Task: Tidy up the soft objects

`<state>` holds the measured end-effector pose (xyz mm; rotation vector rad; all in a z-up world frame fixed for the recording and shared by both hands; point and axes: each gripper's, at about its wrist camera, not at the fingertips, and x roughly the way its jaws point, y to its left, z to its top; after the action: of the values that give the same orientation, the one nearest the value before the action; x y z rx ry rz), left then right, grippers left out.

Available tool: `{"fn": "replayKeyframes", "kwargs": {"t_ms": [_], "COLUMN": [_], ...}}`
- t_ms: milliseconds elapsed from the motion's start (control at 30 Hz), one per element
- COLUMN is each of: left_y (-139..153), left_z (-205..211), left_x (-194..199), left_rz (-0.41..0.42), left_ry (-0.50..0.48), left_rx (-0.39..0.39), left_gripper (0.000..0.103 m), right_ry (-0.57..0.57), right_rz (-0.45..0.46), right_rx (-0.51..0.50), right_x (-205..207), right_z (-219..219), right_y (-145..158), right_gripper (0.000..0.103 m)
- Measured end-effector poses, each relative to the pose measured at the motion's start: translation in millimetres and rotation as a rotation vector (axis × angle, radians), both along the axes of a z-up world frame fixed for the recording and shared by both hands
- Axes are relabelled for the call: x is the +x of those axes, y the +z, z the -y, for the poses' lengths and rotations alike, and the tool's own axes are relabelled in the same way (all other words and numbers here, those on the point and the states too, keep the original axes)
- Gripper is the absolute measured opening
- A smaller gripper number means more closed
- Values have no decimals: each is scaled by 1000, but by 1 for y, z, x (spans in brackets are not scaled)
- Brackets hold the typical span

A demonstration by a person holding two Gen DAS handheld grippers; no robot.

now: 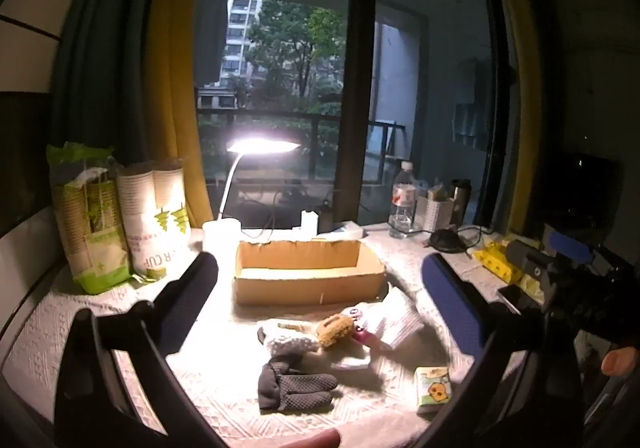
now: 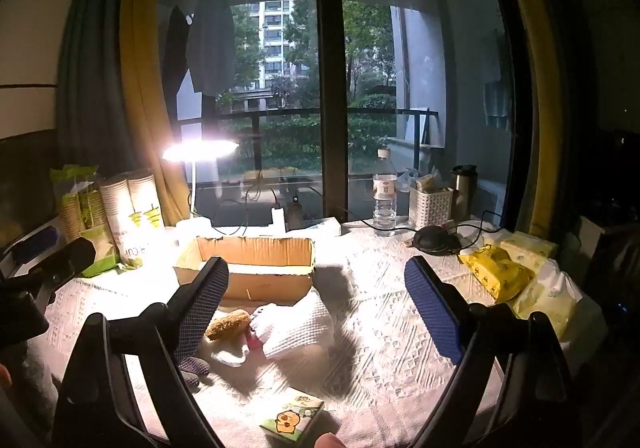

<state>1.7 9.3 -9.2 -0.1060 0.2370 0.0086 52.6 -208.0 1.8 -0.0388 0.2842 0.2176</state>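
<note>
An open cardboard box (image 1: 308, 272) (image 2: 256, 268) stands on the white-clothed table, empty inside. In front of it lie soft things: a dark grey glove (image 1: 294, 388) (image 2: 192, 366), a brown sponge-like toy (image 1: 335, 330) (image 2: 228, 324), a white folded cloth (image 1: 394, 322) (image 2: 298, 326) and a small green tissue pack (image 1: 434, 388) (image 2: 294, 418). My left gripper (image 1: 316, 320) hovers above the pile, open and holding nothing. My right gripper (image 2: 324, 312) is also open and bare, above the cloth. The right gripper's body (image 1: 568, 272) shows at the right edge of the left wrist view.
A lit desk lamp (image 1: 260, 147) (image 2: 200, 149) stands behind the box. Paper-cup sleeves (image 1: 156, 219) (image 2: 132, 215) stand at the left. At the back right are a water bottle (image 2: 385, 191), a white basket (image 2: 430, 207), a flask (image 2: 464, 187), and yellow tissue packs (image 2: 496, 272).
</note>
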Motion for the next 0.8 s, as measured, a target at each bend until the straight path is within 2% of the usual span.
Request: {"fn": "replayKeyframes", "kwargs": {"t_ms": [800], "left_y": [2], "left_z": [-2], "left_x": [-6], "left_rz": [-6], "left_ry": [-8], "left_rx": [-30], "left_gripper": [102], "right_ry": [5], "right_rz": [-10], "right_rx": [-5], "right_x": [0], "right_z": [-1], "right_y": [-5], "right_gripper": [92]}}
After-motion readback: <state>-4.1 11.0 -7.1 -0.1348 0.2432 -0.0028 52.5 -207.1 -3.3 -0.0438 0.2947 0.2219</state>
